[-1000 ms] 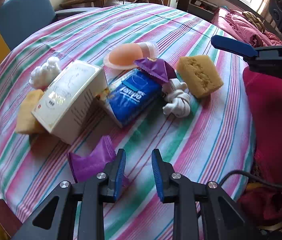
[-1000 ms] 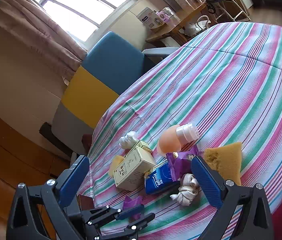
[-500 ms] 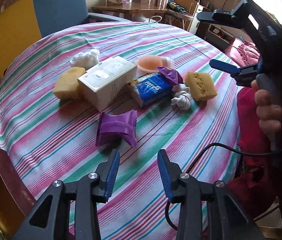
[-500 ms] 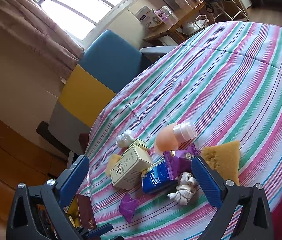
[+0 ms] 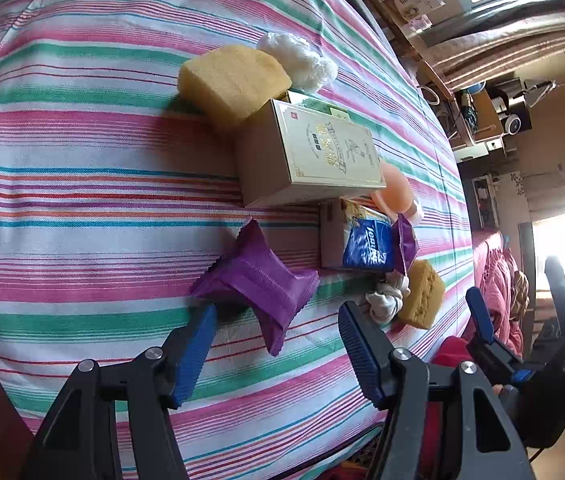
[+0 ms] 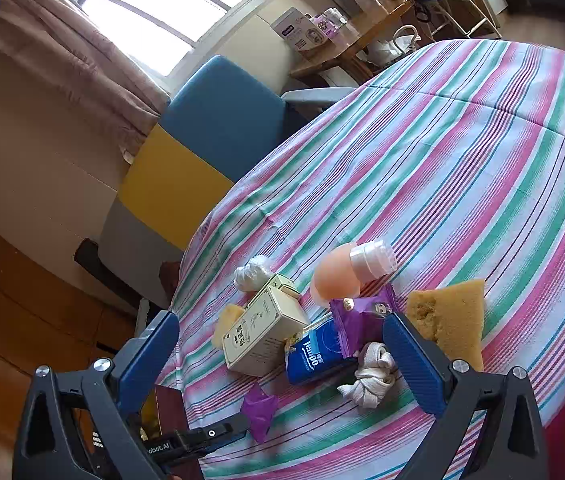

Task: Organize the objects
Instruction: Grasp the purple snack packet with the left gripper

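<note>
A purple snack packet (image 5: 260,280) lies on the striped tablecloth (image 5: 82,208), just ahead of my open left gripper (image 5: 278,342), whose jaws stand to either side of its near end without touching it. It also shows in the right wrist view (image 6: 260,410). Behind it lie a cream box (image 5: 314,156), a blue tissue pack (image 5: 366,246), two yellow sponges (image 5: 232,80) (image 5: 422,296), a knotted white cloth (image 5: 386,300) and a peach bottle (image 5: 396,192). My right gripper (image 6: 282,360) is open and empty, held above the pile.
A second purple packet (image 6: 362,320) rests on the tissue pack. A white fluffy ball (image 5: 302,60) lies beside the far sponge. A dark red box (image 6: 168,412) sits at the table's edge. A blue and yellow chair (image 6: 202,136) stands beyond the table.
My left gripper has rolled sideways, opened wider and come closer to the purple packet. The right gripper has barely moved.
</note>
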`<state>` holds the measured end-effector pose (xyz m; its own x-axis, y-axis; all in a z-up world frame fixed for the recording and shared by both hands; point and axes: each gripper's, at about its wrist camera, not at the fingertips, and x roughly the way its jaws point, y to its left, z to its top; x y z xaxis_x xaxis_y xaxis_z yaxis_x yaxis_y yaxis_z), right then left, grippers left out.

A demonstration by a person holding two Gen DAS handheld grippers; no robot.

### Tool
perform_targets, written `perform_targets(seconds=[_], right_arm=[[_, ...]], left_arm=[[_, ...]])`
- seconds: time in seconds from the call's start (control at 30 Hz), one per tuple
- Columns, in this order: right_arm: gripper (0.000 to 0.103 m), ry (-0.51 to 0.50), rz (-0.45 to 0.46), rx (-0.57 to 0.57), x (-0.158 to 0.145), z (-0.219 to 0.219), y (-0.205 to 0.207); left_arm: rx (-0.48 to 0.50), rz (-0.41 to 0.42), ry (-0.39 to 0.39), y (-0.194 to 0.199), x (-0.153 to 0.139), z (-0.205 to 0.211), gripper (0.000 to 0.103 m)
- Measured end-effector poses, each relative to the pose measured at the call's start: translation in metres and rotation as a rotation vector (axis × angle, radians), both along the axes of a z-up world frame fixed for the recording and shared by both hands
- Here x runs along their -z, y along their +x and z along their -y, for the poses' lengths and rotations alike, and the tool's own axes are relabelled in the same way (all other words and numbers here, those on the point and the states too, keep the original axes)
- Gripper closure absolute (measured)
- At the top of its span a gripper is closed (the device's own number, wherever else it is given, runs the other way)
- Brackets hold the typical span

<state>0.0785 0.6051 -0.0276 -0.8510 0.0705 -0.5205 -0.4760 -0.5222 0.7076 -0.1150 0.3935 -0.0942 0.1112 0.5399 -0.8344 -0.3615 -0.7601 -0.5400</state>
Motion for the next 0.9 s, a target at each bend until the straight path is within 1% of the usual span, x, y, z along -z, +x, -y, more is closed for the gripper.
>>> perform_targets(seconds=[0.17,0.23,0.3,0.33,0.4,0.43,0.47,0.5,0.53,0.6,0.7,0.77,0.83,0.9], right_arm=[[0.0,-0.003,-0.005,-0.006,0.001,0.0,-0.001],[0.0,-0.005,-0.007,-0.006,0.001,0.0,-0.001],[0.0,-0.005,-0.007,-0.007,0.001,0.0,-0.001],[0.0,-0.005,-0.007,-0.005,0.001,0.0,-0.001],[0.0,-0.007,-0.008,-0.002,0.001,-0.001,-0.001],[0.0,-0.008,-0.009,0.0,0.001,-0.001,0.0],[0.0,-0.01,-0.01,0.001,0.001,-0.001,0.0],[0.0,-0.012,-0.009,0.003,0.002,-0.002,0.0],[0.0,-0.012,-0.007,0.004,0.002,-0.002,0.0],[0.0,-0.007,-0.002,-0.004,0.001,-0.001,-0.002],[0.0,0.008,0.014,-0.016,0.001,0.001,-0.004],[0.002,0.014,0.036,-0.026,0.002,0.002,-0.007],[0.01,0.013,0.05,-0.048,0.004,0.002,-0.011],[0.015,0.008,0.074,-0.092,0.007,0.004,-0.019]], left_arm=[[-0.003,-0.043,-0.049,-0.004,0.003,-0.016,0.039],[0.013,-0.084,-0.081,-0.004,0.002,-0.023,0.039],[0.048,-0.136,-0.125,-0.003,0.002,-0.031,0.039],[0.079,-0.162,-0.153,-0.001,0.004,-0.034,0.041],[0.13,-0.225,-0.176,0.006,0.005,-0.04,0.041],[0.14,-0.25,-0.186,0.01,0.005,-0.04,0.046],[0.143,-0.273,-0.197,0.012,0.006,-0.039,0.054],[0.143,-0.284,-0.195,0.013,0.006,-0.037,0.058],[0.143,-0.287,-0.19,0.011,0.006,-0.034,0.065],[0.147,-0.283,-0.162,0.009,0.006,-0.026,0.068],[0.147,-0.309,-0.164,0.013,0.005,-0.019,0.069],[0.147,-0.318,-0.157,0.019,0.003,-0.014,0.069],[0.143,-0.331,-0.143,0.025,0.0,-0.006,0.069],[0.142,-0.345,-0.122,0.032,-0.007,0.001,0.069]])
